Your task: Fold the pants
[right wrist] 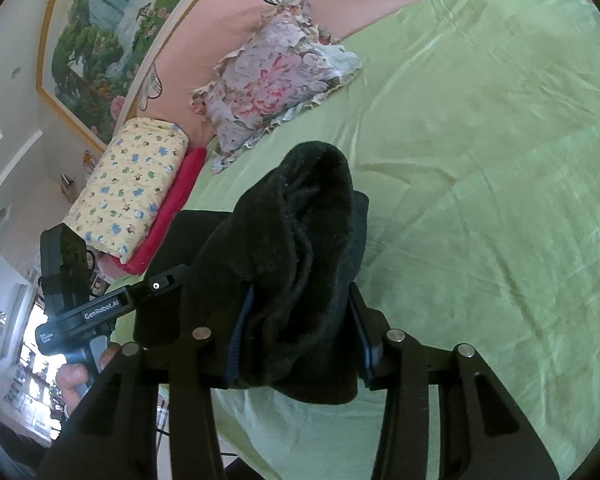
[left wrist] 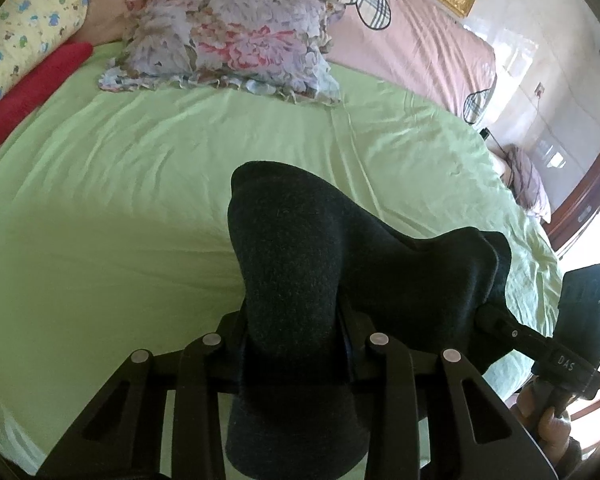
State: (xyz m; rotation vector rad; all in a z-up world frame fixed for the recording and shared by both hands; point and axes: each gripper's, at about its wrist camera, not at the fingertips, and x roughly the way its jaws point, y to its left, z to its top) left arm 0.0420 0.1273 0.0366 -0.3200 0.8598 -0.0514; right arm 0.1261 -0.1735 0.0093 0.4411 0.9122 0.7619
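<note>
In the left wrist view the left gripper (left wrist: 296, 344) sits at the bottom centre of the frame with its jaws clamped on a thick bunch of the dark pants (left wrist: 300, 248), which rise from between the fingers toward the middle of the frame and then stretch to the lower right. There the cloth runs into the right gripper (left wrist: 496, 316), seen from the side, its handle held by the person's right hand (left wrist: 548, 424) at the lower right edge. In the right wrist view the right gripper (right wrist: 300, 332) fills the bottom centre, its blue-padded fingers (right wrist: 240, 328) pressed against both sides of a fuzzy, rumpled wad of the pants (right wrist: 296, 248) that stands up to mid-frame. The fabric spreads left to the left gripper (right wrist: 168, 280), which comes in from the lower left, gripped by the left hand (right wrist: 74, 380). The garment hangs between the two tools above the green bedsheet (left wrist: 140, 184), which covers most of both frames. A floral ruffled pillow (left wrist: 228, 40) lies at the upper centre of the left view, against a pink quilt (left wrist: 412, 32). A yellow printed roll (right wrist: 132, 188) and a red cushion (right wrist: 176, 204) sit at centre left in the right view, and a framed landscape painting (right wrist: 112, 32) fills its upper left.
</note>
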